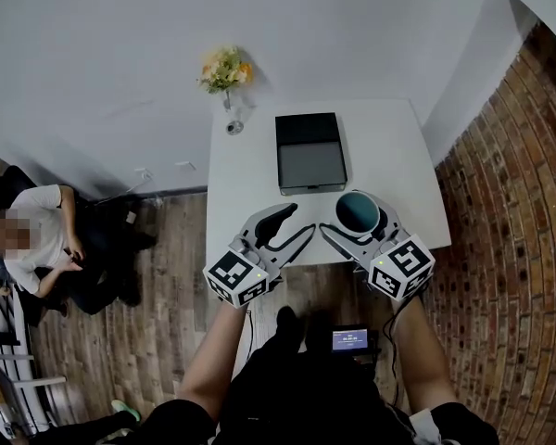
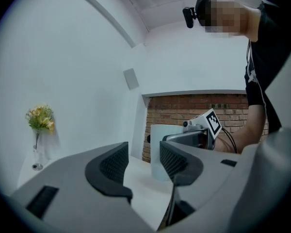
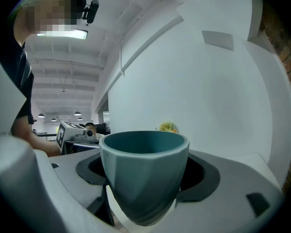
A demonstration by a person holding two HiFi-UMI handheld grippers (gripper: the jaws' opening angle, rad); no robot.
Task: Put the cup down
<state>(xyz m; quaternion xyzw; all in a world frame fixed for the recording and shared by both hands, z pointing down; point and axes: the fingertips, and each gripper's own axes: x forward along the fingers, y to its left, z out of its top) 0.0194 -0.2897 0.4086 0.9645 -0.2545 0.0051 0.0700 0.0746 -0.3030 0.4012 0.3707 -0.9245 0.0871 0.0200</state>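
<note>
Cup [image 3: 144,174] clamped between right gripper [image 1: 354,216] fingers by table [image 1: 250,174] front edge, left gripper [image 1: 299,221] fingers apart, empty.

The worktop [image 1: 398,146] carries a vase [image 1: 233,120] at its far left corner and a box [image 1: 309,152] at the middle, towards the back. The cup [image 1: 358,210] is near the front edge, just before the box and slightly right, between the jaws of the right tool [image 1: 354,222] (pads against its sides). The left tool [image 1: 301,221] is to its left over the front edge, with nothing between its jaws. A person [image 1: 37,239] sits on the floor [image 1: 148,323], well left of the worktop.
</note>
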